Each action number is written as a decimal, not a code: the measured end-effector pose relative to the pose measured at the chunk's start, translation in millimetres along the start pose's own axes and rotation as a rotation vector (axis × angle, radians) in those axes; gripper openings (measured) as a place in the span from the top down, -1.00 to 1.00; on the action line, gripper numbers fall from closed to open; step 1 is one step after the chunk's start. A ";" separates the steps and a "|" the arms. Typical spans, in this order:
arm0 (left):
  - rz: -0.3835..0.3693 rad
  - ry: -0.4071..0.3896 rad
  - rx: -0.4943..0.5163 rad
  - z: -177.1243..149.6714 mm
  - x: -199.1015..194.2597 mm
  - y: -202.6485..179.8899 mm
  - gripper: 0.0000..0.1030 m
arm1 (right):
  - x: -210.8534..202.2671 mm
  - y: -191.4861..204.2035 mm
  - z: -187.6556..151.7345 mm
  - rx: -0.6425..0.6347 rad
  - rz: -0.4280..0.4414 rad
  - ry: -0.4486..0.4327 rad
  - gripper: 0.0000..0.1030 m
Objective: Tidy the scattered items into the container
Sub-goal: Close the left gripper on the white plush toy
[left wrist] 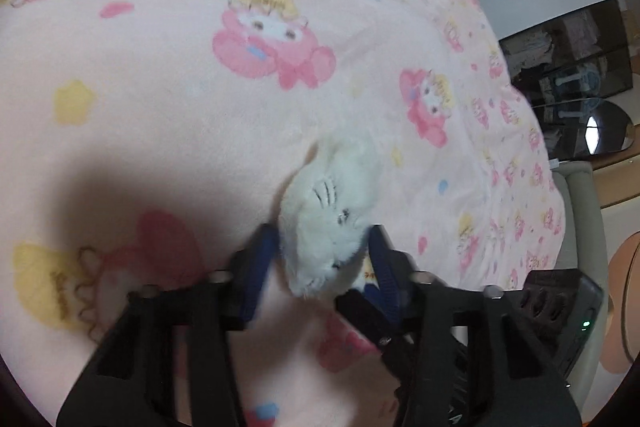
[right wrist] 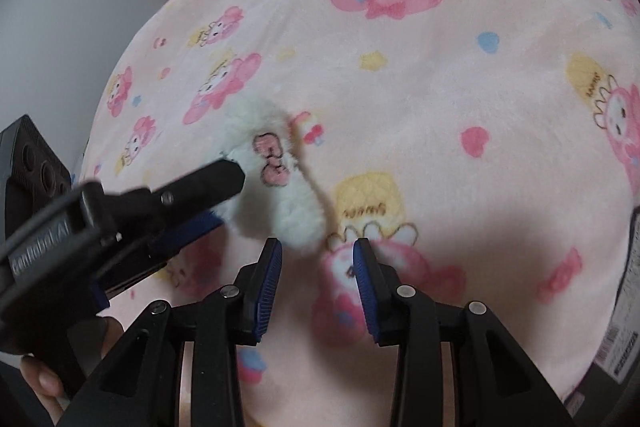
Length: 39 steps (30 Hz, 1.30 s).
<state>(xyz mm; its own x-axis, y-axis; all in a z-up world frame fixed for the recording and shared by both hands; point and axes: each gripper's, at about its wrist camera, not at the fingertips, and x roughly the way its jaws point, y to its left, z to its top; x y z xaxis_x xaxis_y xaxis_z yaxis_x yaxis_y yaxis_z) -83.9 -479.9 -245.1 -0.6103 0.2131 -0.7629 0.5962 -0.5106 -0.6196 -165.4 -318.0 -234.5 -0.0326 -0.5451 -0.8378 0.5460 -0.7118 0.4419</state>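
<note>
A: Two views. Start with the left wrist one.

B: The left gripper [left wrist: 322, 241] points down at a pink blanket [left wrist: 160, 87] printed with cartoon characters. A white plush [left wrist: 328, 211] lies on the blanket, and its lower part sits between the blue pads [left wrist: 260, 259].

A: Is it pinched?

B: The fur touches both pads and looks squeezed there, so the tongs are closed on the plush at a middling width. The picture is a bit blurred, though.

A: Anything else in that view?

B: A dark shadow falls on the blanket to the left. Part of the right gripper's black body shows low at the right edge. Beyond the blanket, at the right, stand dark shelves [left wrist: 568, 67].

A: And the right wrist view?

B: The right gripper [right wrist: 318, 255] hangs over the blanket [right wrist: 400, 87], tongs partly apart with only printed fabric between them. They grip nothing.

A: Where is the plush from there?

B: Just ahead and left of the right gripper's tips. The plush [right wrist: 276, 183] shows a pink bow, and the left gripper [right wrist: 224, 195] reaches in from the left with its tips around the plush. One fingertip [right wrist: 44, 383] of the person shows at the bottom left.

A: A container?

B: I cannot tell; something dark with a label sits at the far right edge.
</note>
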 end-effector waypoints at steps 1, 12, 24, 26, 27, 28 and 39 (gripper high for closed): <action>0.002 0.004 -0.010 -2.4 2.2 1.4 0.40 | 1.9 -4.8 1.2 0.011 0.020 -0.023 0.52; -0.047 0.060 -0.164 -88.7 -50.2 5.5 0.41 | -49.5 1.0 -51.1 -0.005 0.076 0.007 0.82; -0.023 0.125 -0.165 -126.0 -69.9 25.6 0.06 | -74.1 -9.0 -125.8 0.009 0.029 0.132 0.77; 0.024 0.088 -0.133 -107.6 -67.1 24.5 0.06 | -69.2 -11.2 -127.6 0.013 0.022 0.147 0.65; 0.045 0.079 -0.121 -99.2 -67.1 29.4 0.06 | -65.0 -12.4 -127.5 0.021 0.020 0.167 0.63; 0.066 0.072 -0.115 -91.7 -62.5 29.8 0.06 | -60.5 -13.0 -127.1 0.026 0.038 0.191 0.61; 0.048 0.149 -0.078 -108.4 -51.9 31.4 0.38 | -30.9 -6.8 -125.5 0.098 0.211 0.253 0.61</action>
<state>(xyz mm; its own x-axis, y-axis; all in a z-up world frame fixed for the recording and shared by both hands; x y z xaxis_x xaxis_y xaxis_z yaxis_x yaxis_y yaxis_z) 23.0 -416.7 -244.9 -0.4997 0.3142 -0.8072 0.6649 -0.4581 -0.5899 -63.0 -240.7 -251.8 0.2880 -0.5662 -0.7723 0.4347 -0.6412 0.6323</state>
